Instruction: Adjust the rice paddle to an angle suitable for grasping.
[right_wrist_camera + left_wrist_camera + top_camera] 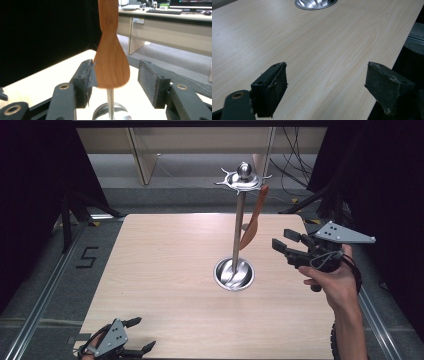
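Pale wood table (165, 285), dark curtains around. Wooden spatula (252, 222) hangs from steel stand (238, 225), long axis near vertical, blade down. Your right gripper (281, 242) just beside it, jaws spread, blade (111, 66) between pads, left pad (90, 75) about touching, right pad apart. Your left gripper (144, 336) well apart at near table edge, jaws spread, empty.

You are looking at just one readable mark: a black figure "5" (88, 257), squared off in straight strokes, lying on the grey floor (45, 251) to the left of the pale wooden bench (165, 285), just beside the metal floor rail (46, 290). In the right gripper view, a small yellow-and-white label (163, 7) is sitting on the far desk (175, 17), but its print is showing too small to read.
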The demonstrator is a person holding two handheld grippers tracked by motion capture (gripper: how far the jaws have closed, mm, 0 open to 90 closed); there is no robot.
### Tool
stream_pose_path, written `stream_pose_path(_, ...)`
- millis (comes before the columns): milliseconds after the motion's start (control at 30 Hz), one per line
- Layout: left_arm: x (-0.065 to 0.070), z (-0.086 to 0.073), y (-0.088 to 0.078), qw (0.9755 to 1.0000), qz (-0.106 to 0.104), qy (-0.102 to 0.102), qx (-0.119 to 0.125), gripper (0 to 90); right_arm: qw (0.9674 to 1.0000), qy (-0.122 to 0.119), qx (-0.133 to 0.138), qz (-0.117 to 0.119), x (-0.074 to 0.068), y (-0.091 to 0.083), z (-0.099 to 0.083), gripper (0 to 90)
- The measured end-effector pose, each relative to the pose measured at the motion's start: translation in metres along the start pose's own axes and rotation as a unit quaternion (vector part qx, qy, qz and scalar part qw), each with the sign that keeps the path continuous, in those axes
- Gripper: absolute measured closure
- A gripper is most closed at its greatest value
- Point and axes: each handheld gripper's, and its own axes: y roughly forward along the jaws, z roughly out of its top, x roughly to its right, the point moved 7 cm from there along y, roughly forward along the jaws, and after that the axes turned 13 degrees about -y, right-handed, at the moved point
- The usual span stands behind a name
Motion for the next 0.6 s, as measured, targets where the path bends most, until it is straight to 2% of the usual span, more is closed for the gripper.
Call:
stream_pose_path(33,0.0,0.0,0.0,1.0,-0.001,0.0,0.001,17.0,1.0,0.001,0.0,-0.006,0.0,0.0,-0.002,46.4)
stream_pose_path(167,0.001,0.0,0.001,0.9999,-0.004,-0.011,0.007,17.0,1.0,0.003,-0.005,-0.004,-0.003,0.002,-0.008,46.0)
stream_pose_path(200,0.001,0.0,0.001,0.9999,-0.004,-0.01,0.007,17.0,0.9999,0.007,-0.009,-0.006,-0.004,0.001,-0.01,46.0)
stream_pose_path(233,0.0,0.0,0.0,1.0,-0.002,-0.002,0.002,17.0,0.9998,0.001,-0.005,-0.017,-0.002,0.001,-0.012,46.0)
stream_pose_path(300,0.0,0.0,-0.001,1.0,0.0,0.001,0.0,17.0,0.9998,0.001,-0.003,-0.019,-0.003,0.001,-0.016,46.0)
stream_pose_path(333,0.001,-0.001,-0.001,1.0,-0.002,-0.006,-0.005,17.0,0.9999,0.006,0.0,-0.01,-0.006,0.001,-0.017,46.0)
stream_pose_path(367,0.001,-0.001,-0.001,1.0,-0.002,-0.007,-0.005,17.0,0.9997,0.015,-0.011,-0.015,-0.008,0.0,-0.02,45.9)
stream_pose_path(433,0.001,-0.001,-0.001,1.0,-0.002,-0.004,-0.005,17.0,0.9998,-0.004,0.0,-0.018,-0.007,0.0,-0.022,45.9)
stream_pose_path(533,0.001,0.0,-0.001,1.0,-0.003,-0.002,-0.002,17.0,0.9997,0.016,-0.012,-0.012,-0.013,-0.002,-0.028,45.6)
stream_pose_path(567,0.001,-0.001,-0.001,1.0,-0.003,-0.006,-0.004,17.0,0.9997,0.008,-0.019,-0.014,-0.014,0.0,-0.032,44.7)
stream_pose_path(600,0.001,0.0,-0.001,1.0,0.0,0.0,0.001,17.0,0.9997,0.008,-0.019,-0.014,-0.014,0.0,-0.032,44.7)
